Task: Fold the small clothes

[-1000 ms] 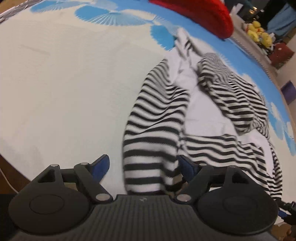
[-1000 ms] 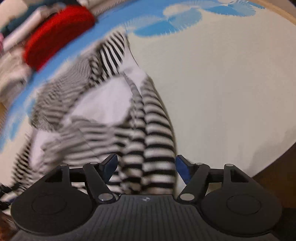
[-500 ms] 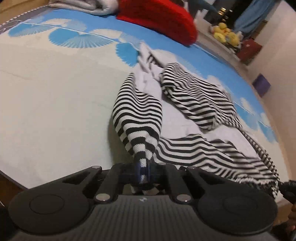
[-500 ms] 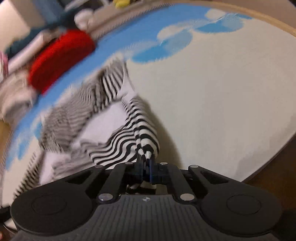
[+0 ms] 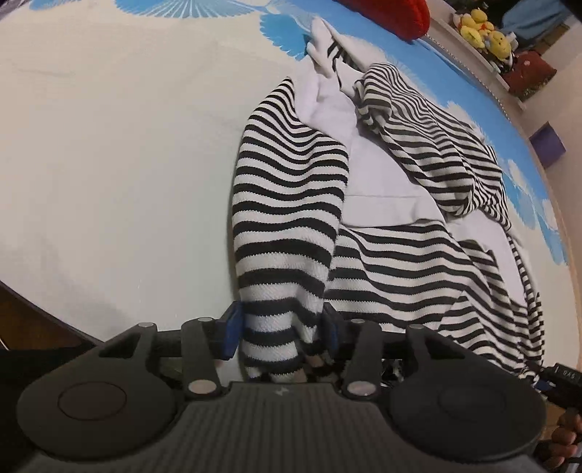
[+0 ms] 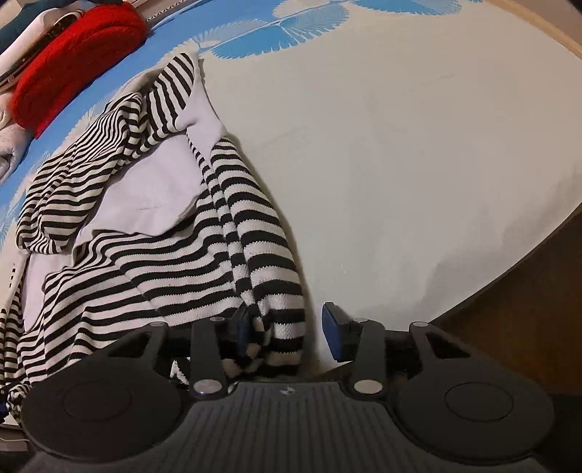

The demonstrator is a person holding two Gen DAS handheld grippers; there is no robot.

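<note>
A black-and-white striped garment point(image 5: 382, 189) with a white lining lies rumpled on a cream and blue cloth point(image 5: 109, 145). One striped sleeve point(image 5: 287, 218) runs toward my left gripper point(image 5: 280, 329), whose jaws stand open with the sleeve's cuff lying between them. In the right wrist view the same garment point(image 6: 145, 225) spreads left, and another striped sleeve point(image 6: 254, 247) ends between the open jaws of my right gripper point(image 6: 287, 331), resting against the left pad.
A red knitted item point(image 6: 72, 62) lies at the far edge, also in the left wrist view point(image 5: 396, 14). Yellow plush toys point(image 5: 483, 29) sit on a shelf beyond. The cloth's near edge drops to a dark wooden surface point(image 6: 527, 298).
Both grippers shut on the sleeve cuffs half a second ago and lifted them; now both jaws have opened and the sleeves lie slack between them.
</note>
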